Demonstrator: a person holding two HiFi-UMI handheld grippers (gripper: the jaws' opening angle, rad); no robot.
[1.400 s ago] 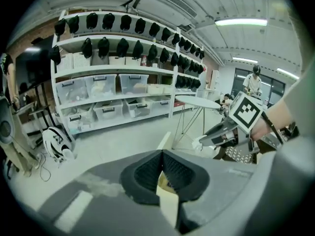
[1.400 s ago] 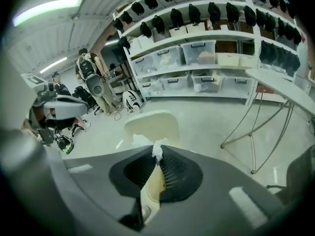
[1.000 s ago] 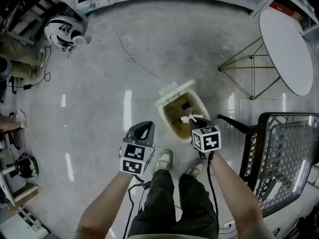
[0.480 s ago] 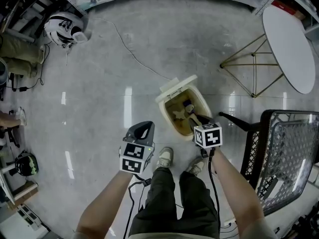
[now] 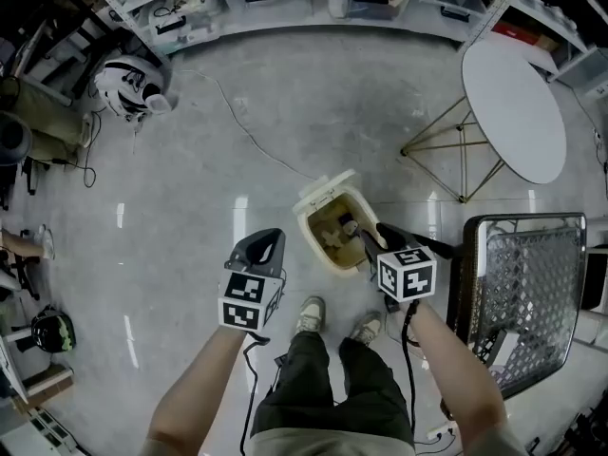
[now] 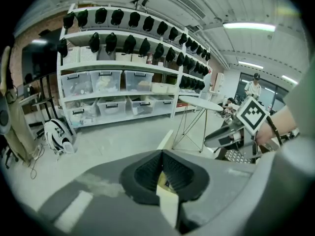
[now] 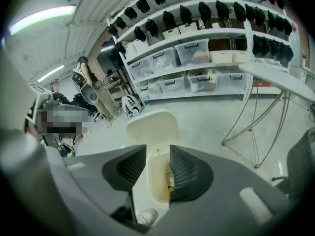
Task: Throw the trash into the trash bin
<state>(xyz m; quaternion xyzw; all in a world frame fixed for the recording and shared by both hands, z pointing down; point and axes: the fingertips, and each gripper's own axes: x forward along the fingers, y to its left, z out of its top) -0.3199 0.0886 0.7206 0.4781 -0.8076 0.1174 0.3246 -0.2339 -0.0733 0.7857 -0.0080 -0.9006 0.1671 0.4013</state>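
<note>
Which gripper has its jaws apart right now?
The right gripper, over the open cream plastic trash bin: jaws apart, nothing between them. The left gripper is shut.

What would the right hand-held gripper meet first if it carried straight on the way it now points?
The right hand-held gripper would probably meet the open trash bin first: its inside shows between the parted jaws, though depth is unclear.

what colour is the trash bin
The trash bin is cream; clearest in the head view.

trash [image 5: 332, 237]: too small to identify | trash bin [image 5: 306, 228]: right rim hidden by right hand-held gripper [image 5: 370, 236]
</note>
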